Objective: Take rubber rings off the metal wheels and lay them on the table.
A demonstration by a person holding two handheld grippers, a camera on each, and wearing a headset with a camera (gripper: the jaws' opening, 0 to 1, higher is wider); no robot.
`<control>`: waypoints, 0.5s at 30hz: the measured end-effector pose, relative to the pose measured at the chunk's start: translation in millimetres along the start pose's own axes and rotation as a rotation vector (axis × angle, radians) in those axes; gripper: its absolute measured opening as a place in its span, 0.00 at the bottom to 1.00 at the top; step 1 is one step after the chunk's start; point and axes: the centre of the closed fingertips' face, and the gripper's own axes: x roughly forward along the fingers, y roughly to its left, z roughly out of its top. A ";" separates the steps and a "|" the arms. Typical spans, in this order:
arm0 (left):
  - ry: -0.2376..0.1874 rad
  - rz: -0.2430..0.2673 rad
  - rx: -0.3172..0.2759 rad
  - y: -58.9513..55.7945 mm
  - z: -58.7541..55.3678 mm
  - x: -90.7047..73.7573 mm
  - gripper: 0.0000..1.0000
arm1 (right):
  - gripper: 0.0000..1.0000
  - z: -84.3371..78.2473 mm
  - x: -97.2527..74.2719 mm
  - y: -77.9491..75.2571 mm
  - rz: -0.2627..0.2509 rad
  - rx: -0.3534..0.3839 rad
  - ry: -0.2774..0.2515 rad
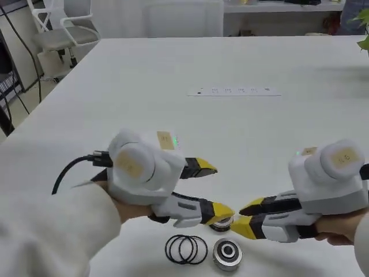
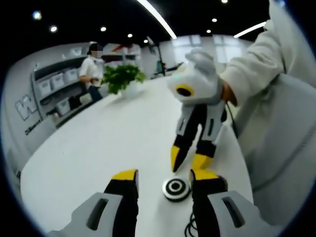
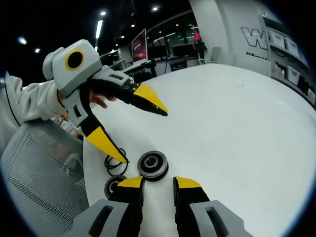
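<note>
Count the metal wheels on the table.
2 metal wheels: one lies beside the loose rubber rings; the other sits just beyond it, partly hidden between the left tool and the right tool.

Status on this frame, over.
Left gripper open wide, right gripper open. Rubber rings loose on table; one wheel between the tips, second wheel nearer. Nothing in the way.

Blk rubber rings (image 1: 186, 249), silver-blk wheel (image 1: 227, 254), white table (image 1: 173, 115).

- Rubber rings (image 1: 186, 249): black, thin, several overlapping loops lying flat on the surface (image 1: 173, 115).
- Metal wheel (image 1: 227, 254): silver, lying flat just beside the rings.
- Second metal wheel (image 1: 221, 225): just beyond, partly hidden.
</note>
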 end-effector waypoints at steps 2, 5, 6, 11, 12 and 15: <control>0.010 0.003 -0.013 -0.9 -5.4 3.1 0.39 | 0.20 0.4 0.5 0.1 -0.002 -0.006 -0.001; 0.006 -0.014 -0.040 -5.2 -7.6 7.2 0.33 | 0.20 -0.5 2.5 2.0 0.002 -0.016 0.003; 0.007 -0.020 -0.039 -6.9 -7.8 8.0 0.31 | 0.20 -0.9 3.0 2.5 0.003 -0.019 0.005; 0.017 -0.035 -0.110 -9.8 -17.0 12.3 0.26 | 0.17 -0.7 5.5 4.8 -0.002 -0.061 0.009; 0.022 -0.034 -0.109 -10.1 -18.6 12.6 0.24 | 0.17 -1.1 6.0 5.3 0.000 -0.063 0.010; 0.040 -0.041 -0.103 -12.0 -23.6 13.2 0.19 | 0.17 -3.4 7.8 6.0 0.002 -0.072 0.021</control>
